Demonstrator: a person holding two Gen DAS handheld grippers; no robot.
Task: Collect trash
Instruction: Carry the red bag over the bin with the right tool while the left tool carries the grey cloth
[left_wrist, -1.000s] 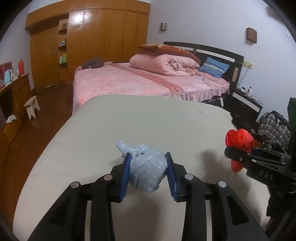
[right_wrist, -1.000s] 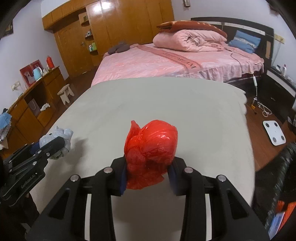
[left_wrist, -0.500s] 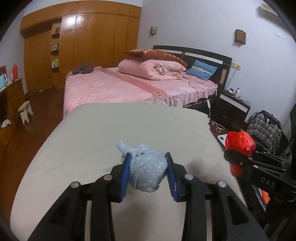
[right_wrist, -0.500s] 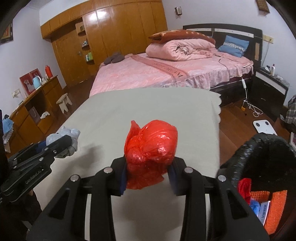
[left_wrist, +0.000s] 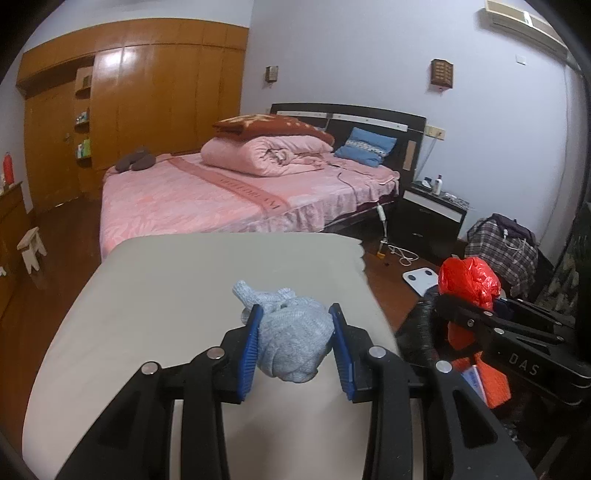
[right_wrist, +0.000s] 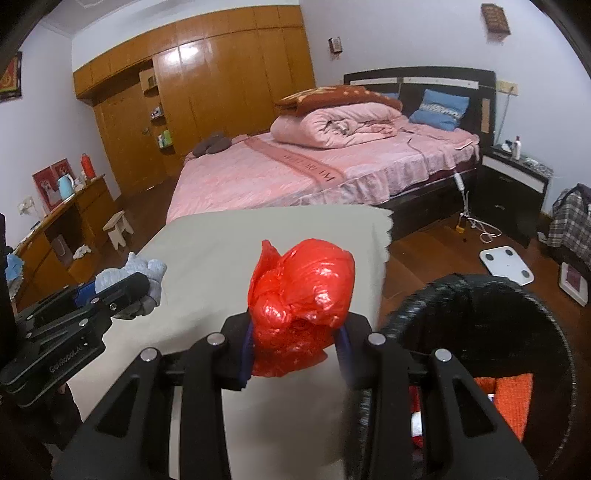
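So there are two pieces of trash, one per gripper. On the left, the left gripper (left_wrist: 295, 343) is clamped on a balled-up light blue knit rag (left_wrist: 291, 339), held up over the beige table (left_wrist: 166, 288). Moving right, the right gripper (right_wrist: 295, 343) is squeezing a scrunched red plastic bag (right_wrist: 301, 306) just past the table's right edge. Further right is one black trash bin (right_wrist: 480, 295), rim just beside the red bag, with orange and red stuff already inside. Nothing sits between the bag and the bin mouth. The right wrist view looks down into the bin; the left view only catches a sliver of it behind the other gripper. Behind it all: a pink bed (left_wrist: 221, 195), a nightstand (left_wrist: 428, 218), a white scale (right_wrist: 506, 260) on the floor.
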